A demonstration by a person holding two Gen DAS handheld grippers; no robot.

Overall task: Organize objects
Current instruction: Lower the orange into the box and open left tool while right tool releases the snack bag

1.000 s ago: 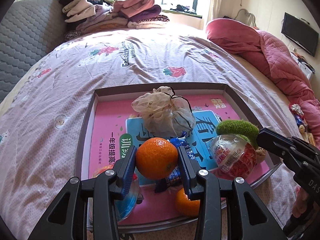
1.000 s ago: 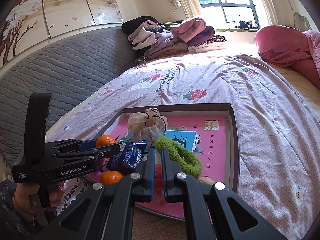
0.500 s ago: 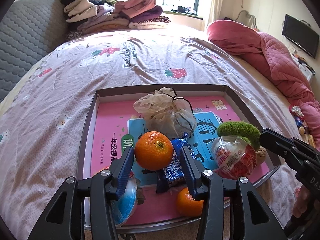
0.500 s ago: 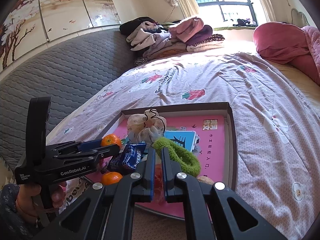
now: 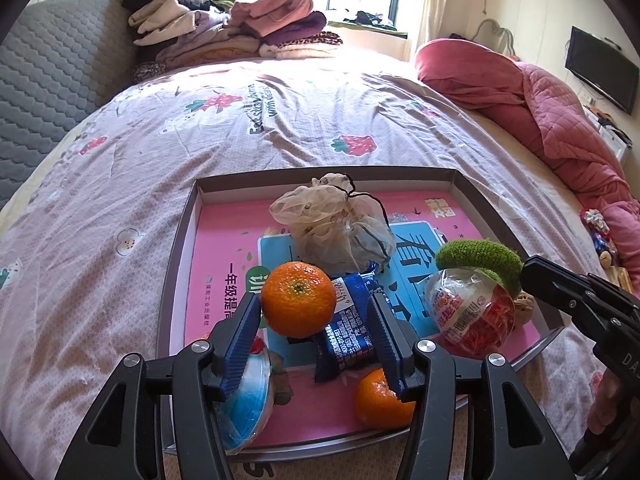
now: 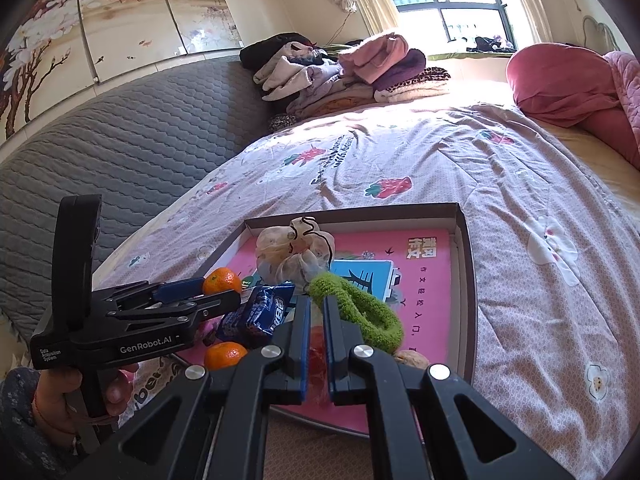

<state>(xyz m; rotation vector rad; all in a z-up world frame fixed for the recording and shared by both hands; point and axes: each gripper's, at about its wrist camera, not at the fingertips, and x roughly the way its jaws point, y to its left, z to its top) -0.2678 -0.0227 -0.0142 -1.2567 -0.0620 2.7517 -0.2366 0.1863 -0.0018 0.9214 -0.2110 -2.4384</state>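
A shallow brown tray (image 5: 176, 264) with a pink book in it lies on the bed. My left gripper (image 5: 314, 300) is low over its near end with its jaws opening. An orange (image 5: 298, 298) sits between them on a blue snack packet (image 5: 352, 320), and the right pad stands clear of it. A second orange (image 5: 378, 400) and a blue-lidded round tub (image 5: 248, 392) lie below the fingers. My right gripper (image 6: 317, 300) is shut. Its tips meet a green hair tie (image 6: 360, 312) and a clear packet of red bits (image 5: 468, 312); I cannot tell whether they pinch anything.
A gauzy pouch (image 5: 332, 224) sits mid-tray and a walnut (image 5: 524, 304) at its right edge. Flowered bedspread (image 5: 280, 120) surrounds the tray. Folded clothes (image 5: 232, 32) are piled at the far end, a red quilt (image 5: 540, 96) on the right, a grey padded headboard (image 5: 40, 80) on the left.
The left jaws have spread apart and let go of the orange, which now rests on the blue packet. The right gripper has stayed still and shut.
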